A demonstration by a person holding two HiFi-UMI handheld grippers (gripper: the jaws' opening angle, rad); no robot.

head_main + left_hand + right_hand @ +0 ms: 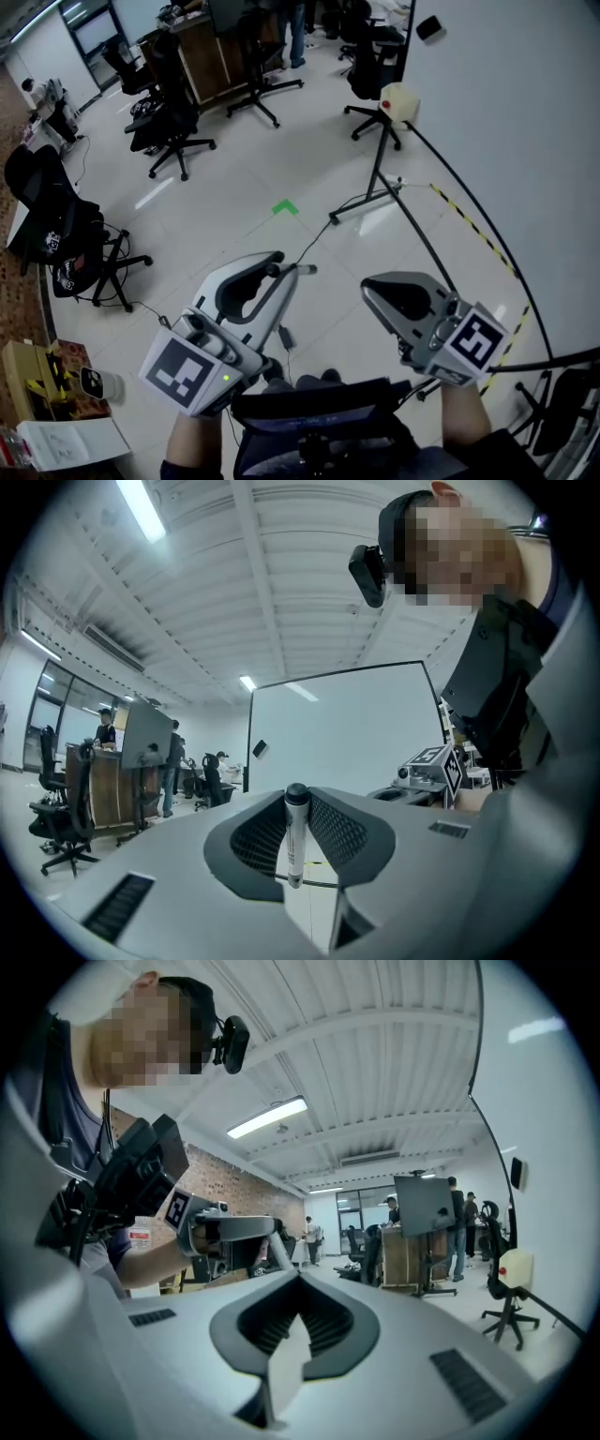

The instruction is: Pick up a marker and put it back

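Observation:
A white marker with a black cap (294, 838) stands upright between the ribbed pads of my left gripper (296, 803), which is shut on it. In the head view the left gripper (281, 264) is held level over the floor at lower left, and one end of the marker (302, 270) pokes out beside its tip. My right gripper (368, 286) hovers level to its right, a short way apart. Its jaws meet at the tip (298, 1284) and hold nothing. A person's hands hold both grippers.
A large whiteboard (506, 112) on a black stand (375, 192) fills the right side. Yellow-black tape (469, 225) and cables run along the floor under it. A green floor mark (285, 207) lies ahead. Office chairs (173, 131) and a desk (211, 56) stand beyond; boxes (28, 375) sit at lower left.

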